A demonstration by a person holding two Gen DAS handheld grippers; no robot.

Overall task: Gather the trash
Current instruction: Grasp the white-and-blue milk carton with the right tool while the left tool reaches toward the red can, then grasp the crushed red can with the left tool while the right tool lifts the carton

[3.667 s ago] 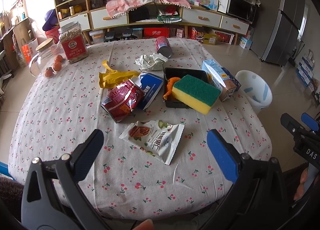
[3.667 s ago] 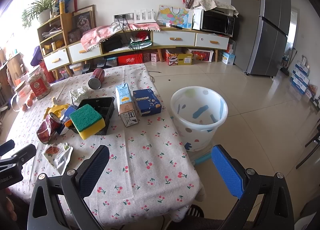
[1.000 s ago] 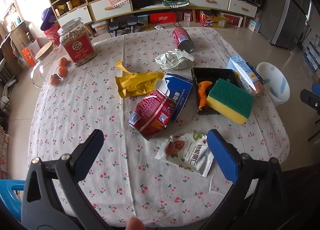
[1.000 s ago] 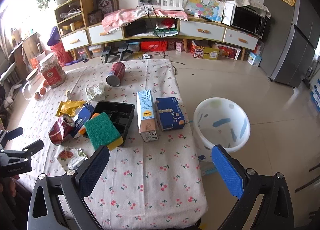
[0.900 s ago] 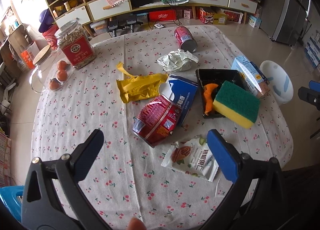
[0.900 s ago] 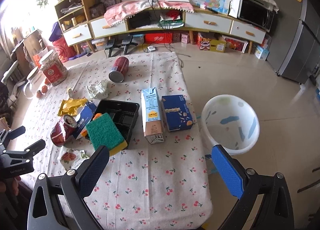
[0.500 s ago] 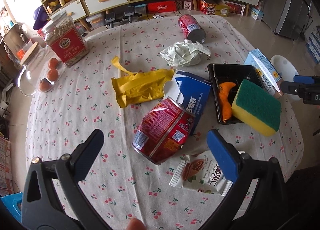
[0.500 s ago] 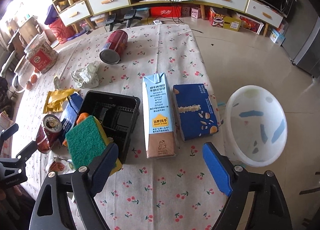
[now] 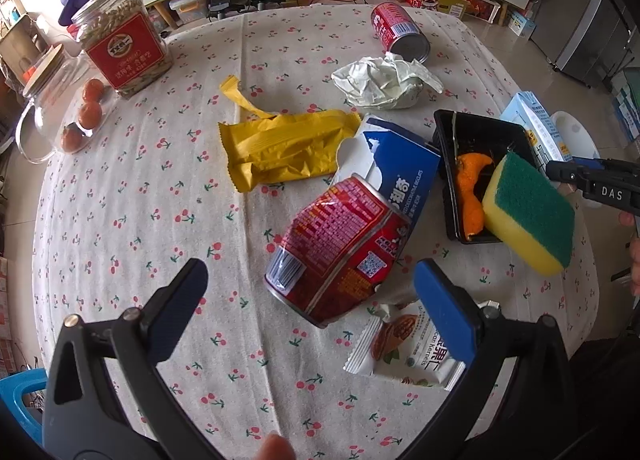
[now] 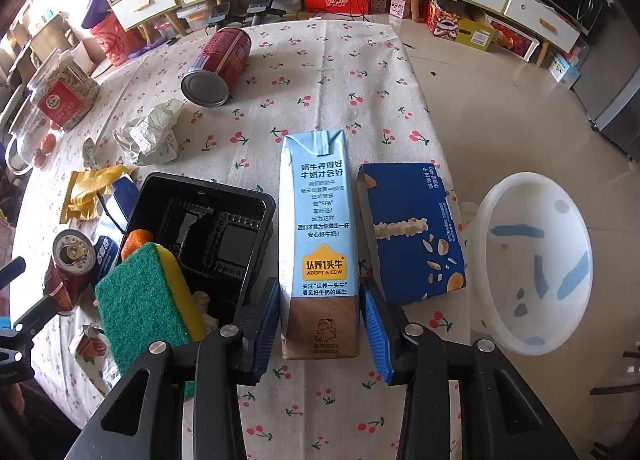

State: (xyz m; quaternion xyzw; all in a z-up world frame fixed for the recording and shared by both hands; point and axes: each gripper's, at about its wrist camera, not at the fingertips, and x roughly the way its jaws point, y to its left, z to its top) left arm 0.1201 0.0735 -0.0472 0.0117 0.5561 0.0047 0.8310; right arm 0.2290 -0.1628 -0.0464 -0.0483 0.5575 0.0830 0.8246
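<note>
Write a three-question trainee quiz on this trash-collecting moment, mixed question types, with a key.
1. True or false: the right gripper has its jaws on either side of the milk carton.
2. Multiple choice: the sponge rests on A) the edge of the black tray, B) the yellow wrapper, C) the white bucket.
3. Fill in: the left gripper hangs open above the crushed red ____.

Key: 1 true; 2 A; 3 can.
</note>
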